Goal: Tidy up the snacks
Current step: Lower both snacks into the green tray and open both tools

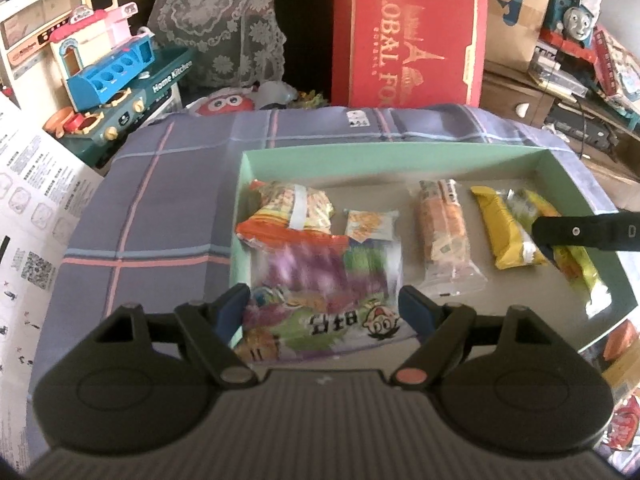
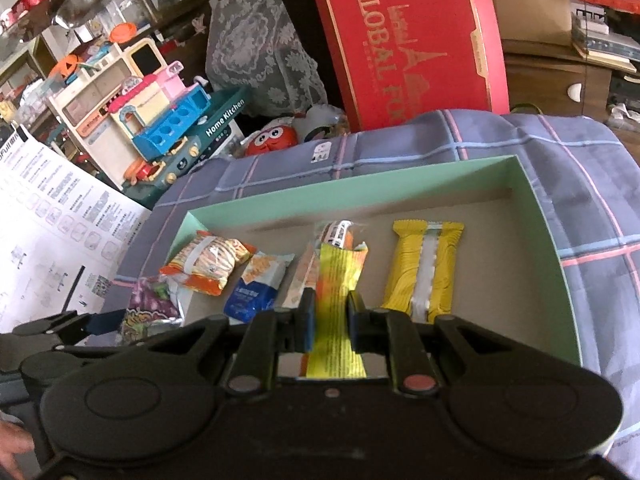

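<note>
A green-walled box (image 1: 384, 156) (image 2: 360, 190) sits on a plaid cloth and holds several snack packs. My left gripper (image 1: 322, 308) is open, its fingers on either side of a purple and green snack bag (image 1: 324, 292) at the box's near left; the bag looks blurred. My right gripper (image 2: 328, 322) is shut on a yellow-green snack packet (image 2: 336, 296) and holds it over the box, beside a yellow bar (image 2: 426, 268). That gripper's finger (image 1: 576, 232) shows at the right of the left wrist view. An orange noodle bag (image 1: 288, 212) (image 2: 208, 260) lies at the far left.
A red gift box (image 1: 412, 32) (image 2: 408, 40) stands behind the table. Toy kitchen sets (image 1: 116, 80) (image 2: 160, 120) crowd the back left. A printed instruction sheet (image 1: 32, 208) (image 2: 52, 220) lies at the left. The plaid cloth (image 1: 160, 200) covers the table around the box.
</note>
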{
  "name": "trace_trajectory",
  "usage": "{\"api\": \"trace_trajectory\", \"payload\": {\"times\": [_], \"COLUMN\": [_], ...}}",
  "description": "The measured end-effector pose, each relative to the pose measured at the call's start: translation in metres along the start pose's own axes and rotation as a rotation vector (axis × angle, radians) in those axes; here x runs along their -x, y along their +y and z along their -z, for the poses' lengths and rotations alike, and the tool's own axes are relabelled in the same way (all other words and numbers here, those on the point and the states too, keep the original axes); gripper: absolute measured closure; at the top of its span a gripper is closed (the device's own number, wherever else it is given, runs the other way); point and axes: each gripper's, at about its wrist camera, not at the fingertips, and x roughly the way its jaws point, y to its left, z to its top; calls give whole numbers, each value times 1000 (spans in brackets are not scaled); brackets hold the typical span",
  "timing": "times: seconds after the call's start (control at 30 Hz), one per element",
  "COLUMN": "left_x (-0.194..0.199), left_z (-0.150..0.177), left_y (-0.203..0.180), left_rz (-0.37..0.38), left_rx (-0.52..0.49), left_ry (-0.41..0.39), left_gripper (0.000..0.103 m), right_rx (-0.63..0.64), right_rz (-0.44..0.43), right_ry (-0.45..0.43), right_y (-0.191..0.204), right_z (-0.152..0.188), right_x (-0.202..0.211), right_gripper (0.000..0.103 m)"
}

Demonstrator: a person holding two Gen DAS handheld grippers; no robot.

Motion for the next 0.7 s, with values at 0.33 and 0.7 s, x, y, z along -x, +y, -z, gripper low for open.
{"api": "trace_trajectory", "payload": {"times": [0.33, 0.7], "left_x": [13, 50], "left_z": [2, 19], "left_y": [-5, -24], "left_rz": [-36, -19], "left_rx": [22, -4], "left_ry": [-8, -25], "left_gripper": [0, 0], "right_rx": [32, 53], "right_rz": [-9, -34], "right_ry": [-35, -6], "right_y": [13, 21], "right_z": [1, 21], "right_x": [12, 38], "right_gripper": [0, 0]}}
